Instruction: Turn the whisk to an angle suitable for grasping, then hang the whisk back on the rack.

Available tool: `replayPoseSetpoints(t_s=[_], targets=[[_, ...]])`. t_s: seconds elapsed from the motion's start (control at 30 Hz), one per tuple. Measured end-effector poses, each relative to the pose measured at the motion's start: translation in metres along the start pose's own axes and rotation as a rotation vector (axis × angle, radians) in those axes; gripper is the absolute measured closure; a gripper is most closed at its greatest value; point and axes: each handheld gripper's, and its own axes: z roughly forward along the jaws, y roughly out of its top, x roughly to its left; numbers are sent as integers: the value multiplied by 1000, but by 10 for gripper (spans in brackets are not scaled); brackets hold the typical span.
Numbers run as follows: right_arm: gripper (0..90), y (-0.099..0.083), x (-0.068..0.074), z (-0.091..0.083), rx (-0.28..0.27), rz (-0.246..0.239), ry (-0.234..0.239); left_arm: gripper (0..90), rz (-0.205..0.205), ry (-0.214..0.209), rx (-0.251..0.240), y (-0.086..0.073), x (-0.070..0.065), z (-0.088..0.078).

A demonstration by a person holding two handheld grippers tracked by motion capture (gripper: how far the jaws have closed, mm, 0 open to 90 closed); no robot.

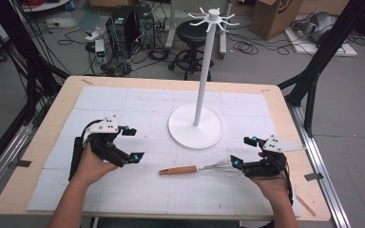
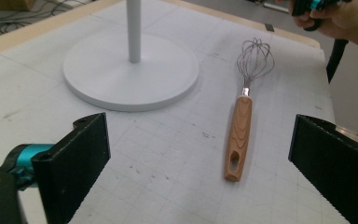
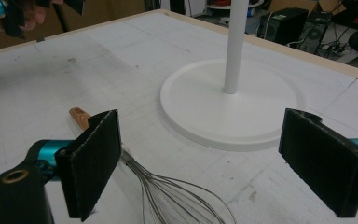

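Note:
A whisk (image 1: 178,169) with a wooden handle and a wire head lies flat on the white mat, handle to the left. My left gripper (image 1: 133,142) hovers left of the handle, open and holding nothing. In the left gripper view the whisk (image 2: 239,135) lies ahead between the wide jaws of that gripper (image 2: 200,168). My right gripper (image 1: 243,151) stands open just right of the wire head. In the right gripper view the wire loops (image 3: 177,196) sit low between the jaws of that gripper (image 3: 200,163), untouched.
A white stand (image 1: 204,71) with hooks on top rises from a round base (image 1: 195,137) behind the whisk, mid-table. The wooden table edge (image 1: 38,137) frames the mat. A stool, computers and cables stand on the floor beyond.

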Motion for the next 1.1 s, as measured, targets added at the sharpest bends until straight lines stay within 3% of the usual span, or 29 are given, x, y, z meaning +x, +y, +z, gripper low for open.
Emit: replayPoseSetpoints(t_s=[0.17, 0.73, 1.1], targets=[[122, 1, -1, 1, -3, 3, -2, 16, 12, 5, -30, -1, 2, -10], [122, 7, 2, 8, 20, -5, 39, 16, 0, 25, -46, -5, 7, -16], [122, 27, 22, 25, 62, -67, 112, 16, -7, 60, -102, -15, 14, -31]])
